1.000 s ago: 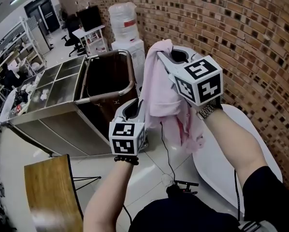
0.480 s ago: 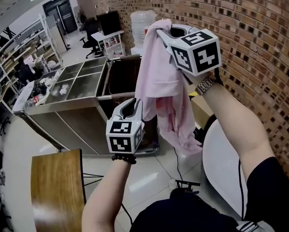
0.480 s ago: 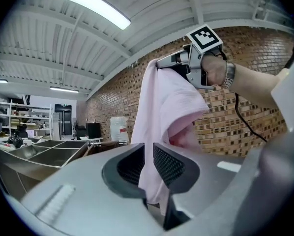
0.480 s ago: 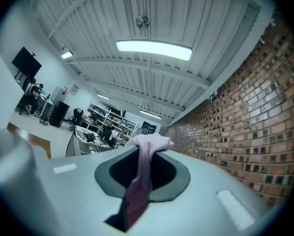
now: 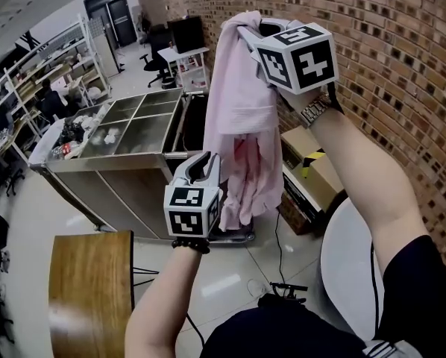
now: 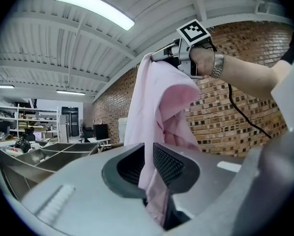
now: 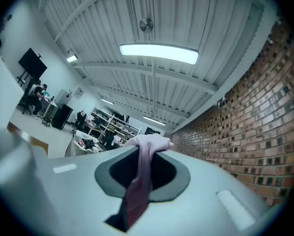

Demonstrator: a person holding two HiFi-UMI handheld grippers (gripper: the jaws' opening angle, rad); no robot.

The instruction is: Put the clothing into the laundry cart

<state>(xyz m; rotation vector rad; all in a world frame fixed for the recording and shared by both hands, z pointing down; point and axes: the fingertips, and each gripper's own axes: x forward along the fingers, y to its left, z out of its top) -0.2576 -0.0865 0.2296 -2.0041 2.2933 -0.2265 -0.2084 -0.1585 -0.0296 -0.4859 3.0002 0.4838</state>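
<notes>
Brick wall point(image 5: 402, 66) behind. Pink shirt point(image 5: 242, 118): light, limp, likely slippery. Right claw point(image 5: 251, 28) pinched tight on its top, left claw point(image 5: 206, 162) clamped on a lower fold; bunched fabric grips best

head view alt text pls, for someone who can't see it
A pink garment hangs from the raised right tongs, and the left tongs pinch it lower down. Behind it stand a laundry cart and a steel table of compartments, beside a brick wall.
</notes>
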